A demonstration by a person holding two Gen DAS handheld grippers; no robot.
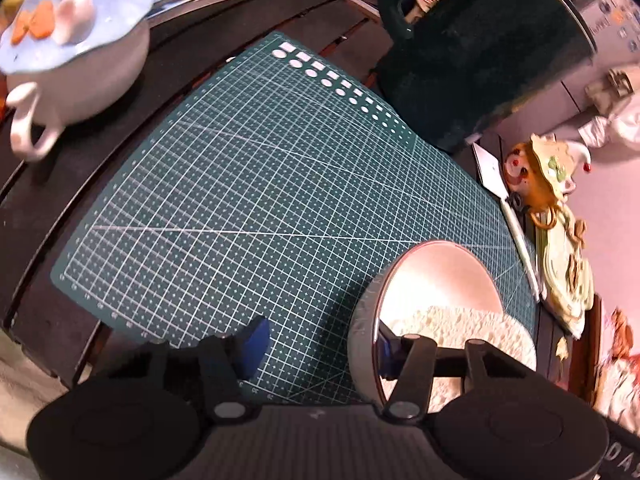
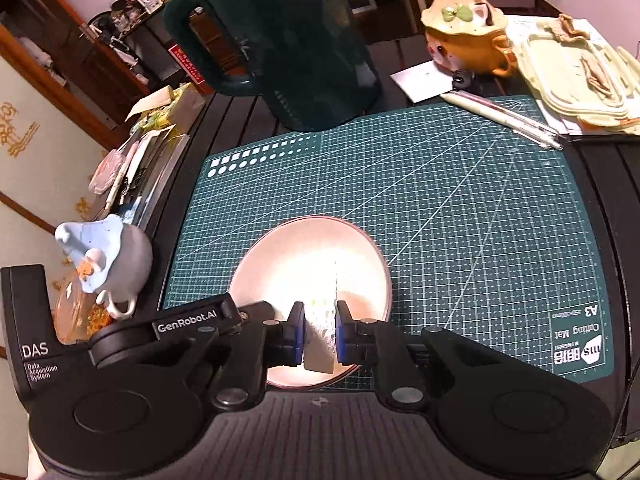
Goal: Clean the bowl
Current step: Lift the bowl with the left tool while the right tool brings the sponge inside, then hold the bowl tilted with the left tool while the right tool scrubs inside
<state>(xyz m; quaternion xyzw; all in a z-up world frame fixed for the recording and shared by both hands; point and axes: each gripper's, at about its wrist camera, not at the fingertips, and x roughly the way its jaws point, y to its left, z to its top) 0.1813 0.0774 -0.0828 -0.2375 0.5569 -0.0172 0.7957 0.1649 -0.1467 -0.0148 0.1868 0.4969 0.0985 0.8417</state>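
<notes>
Nearest the right wrist camera, the right gripper (image 2: 320, 334) had its 2 blue-padded fingers (image 2: 298, 334) clamped on a white sponge (image 2: 320, 328), held down inside the pale bowl (image 2: 256, 256). That bowl sat on the green cutting mat (image 2: 440, 208) laid over the dark table (image 2: 600, 168). From the left wrist camera, the left gripper (image 1: 320, 344) straddled the bowl's (image 1: 362, 332) near wall, 1 finger (image 1: 254, 344) outside over the mat (image 1: 240, 184) and the other inside by the sponge (image 1: 460, 320); whether the pads pressed the wall I could not tell. A dark green jug (image 2: 288, 40) stood beyond the mat, a blue lidded pot (image 2: 116, 260) off its left edge.
</notes>
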